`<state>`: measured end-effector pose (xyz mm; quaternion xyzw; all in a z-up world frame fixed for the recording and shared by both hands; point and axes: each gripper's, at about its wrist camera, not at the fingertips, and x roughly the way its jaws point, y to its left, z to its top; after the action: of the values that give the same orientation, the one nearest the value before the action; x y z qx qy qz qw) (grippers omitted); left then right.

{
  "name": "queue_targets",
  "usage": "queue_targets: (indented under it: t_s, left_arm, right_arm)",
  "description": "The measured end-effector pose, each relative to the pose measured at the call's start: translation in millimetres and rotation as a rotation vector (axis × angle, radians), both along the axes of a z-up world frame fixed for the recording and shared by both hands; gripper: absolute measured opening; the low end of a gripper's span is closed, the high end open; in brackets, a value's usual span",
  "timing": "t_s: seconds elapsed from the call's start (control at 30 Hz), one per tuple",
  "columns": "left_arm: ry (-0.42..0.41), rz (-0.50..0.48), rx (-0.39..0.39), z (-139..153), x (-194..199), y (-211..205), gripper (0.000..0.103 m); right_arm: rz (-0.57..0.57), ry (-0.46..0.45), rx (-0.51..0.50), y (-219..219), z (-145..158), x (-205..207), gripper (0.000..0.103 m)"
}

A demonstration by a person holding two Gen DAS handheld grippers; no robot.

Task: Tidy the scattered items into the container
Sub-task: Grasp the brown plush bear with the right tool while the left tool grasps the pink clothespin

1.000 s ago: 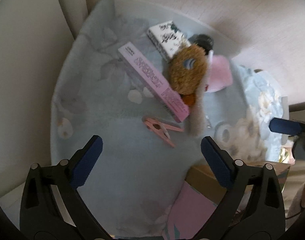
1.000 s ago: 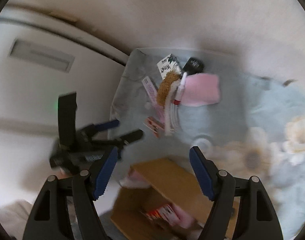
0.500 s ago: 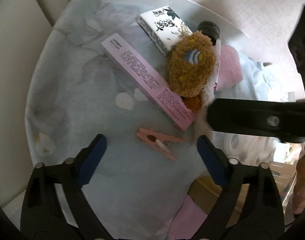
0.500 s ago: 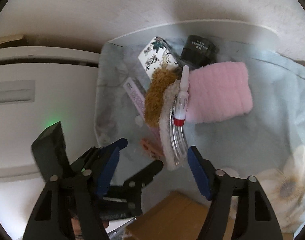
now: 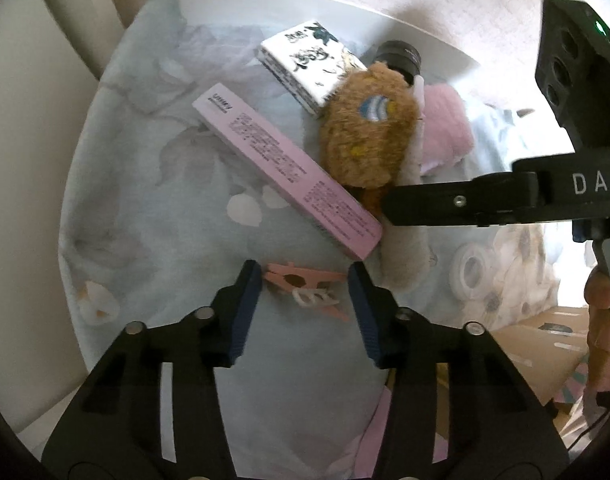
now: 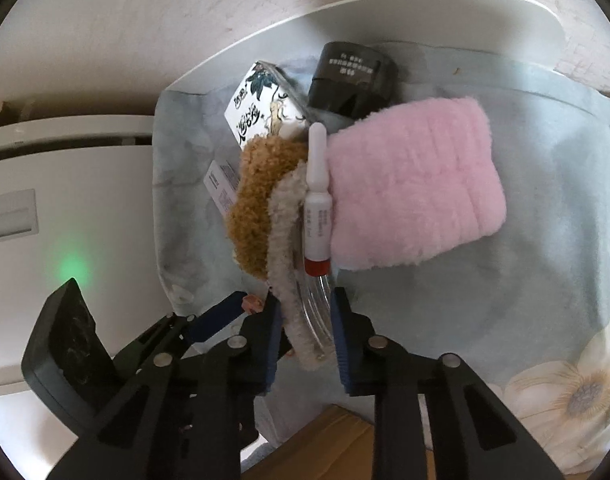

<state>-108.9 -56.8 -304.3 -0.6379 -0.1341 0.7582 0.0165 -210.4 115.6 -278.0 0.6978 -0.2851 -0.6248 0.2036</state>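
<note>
A pink clothes peg (image 5: 305,288) lies on the pale blue flowered cloth (image 5: 153,220). My left gripper (image 5: 303,280) points down over it; its jaws are closing and both pads touch the peg's ends. My right gripper (image 6: 305,308) is closing too, its pads pressing the beige fuzzy strip and clear band of a plush headband (image 6: 285,240) with a brown furry top (image 5: 369,132). One right finger (image 5: 457,200) reaches in from the right in the left wrist view. The cardboard box (image 5: 545,340) stands at the lower right.
A long pink box (image 5: 285,168), a patterned tissue pack (image 5: 309,64), a black jar (image 6: 353,76), a pink fluffy cloth (image 6: 413,192) and a white vial with a red cap (image 6: 317,200) crowd the headband. A tape roll (image 5: 473,268) lies nearby. White furniture (image 6: 65,200) borders the table's left edge.
The left jaws have narrowed from wide apart to the peg's ends. The right gripper came down to the table and closed its jaws around the headband's strip.
</note>
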Motion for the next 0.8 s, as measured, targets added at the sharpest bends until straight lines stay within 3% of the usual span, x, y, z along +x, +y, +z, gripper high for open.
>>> queue_targets:
  t_s: [0.17, 0.6, 0.67, 0.8]
  left_arm:
    - [0.009, 0.037, 0.036, 9.4, 4.9, -11.6, 0.006]
    - [0.048, 0.019, 0.072, 36.4, 15.1, -5.4, 0.006]
    - [0.047, -0.004, 0.075, 22.4, 29.6, -30.1, 0.006]
    - [0.009, 0.002, 0.114, 5.2, 16.0, -30.6, 0.007]
  right_arm:
    - [0.021, 0.040, 0.002, -3.6, 9.6, 3.6, 0.014]
    - [0.038, 0.098, -0.026, -10.1, 29.8, 16.6, 0.011]
    - [0.039, 0.113, -0.022, -5.5, 30.8, 11.6, 0.011]
    - [0.040, 0.134, -0.031, -16.7, 41.2, 25.4, 0.011]
